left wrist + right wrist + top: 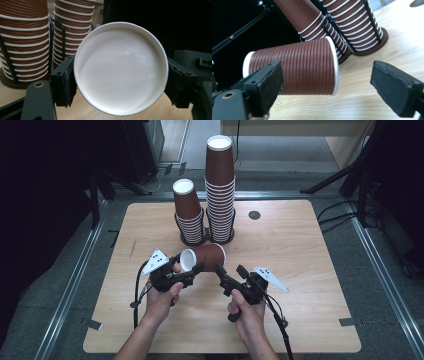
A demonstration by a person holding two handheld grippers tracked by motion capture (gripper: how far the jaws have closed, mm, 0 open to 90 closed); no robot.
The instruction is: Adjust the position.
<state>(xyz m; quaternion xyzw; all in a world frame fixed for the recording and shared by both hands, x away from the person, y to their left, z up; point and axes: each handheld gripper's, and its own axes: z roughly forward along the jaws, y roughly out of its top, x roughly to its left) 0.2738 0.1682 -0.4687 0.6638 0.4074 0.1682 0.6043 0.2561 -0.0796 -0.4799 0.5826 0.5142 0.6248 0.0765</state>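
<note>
Lab-like recording room: wooden table (300, 270), metal floor rails (75, 285), dark tripod legs (335, 177), loose cables (335, 212).

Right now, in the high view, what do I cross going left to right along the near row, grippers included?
left gripper → brown paper cup lying on its side in its jaws → right gripper with open jaws.

A white-bottomed paper cup (121, 67) filled the frame's centre, pinched between the left gripper (120, 85)'s black jaws. Two stacks of ribbed brown cups (23, 37) stood upper left on the wooden counter (82, 112).
</note>
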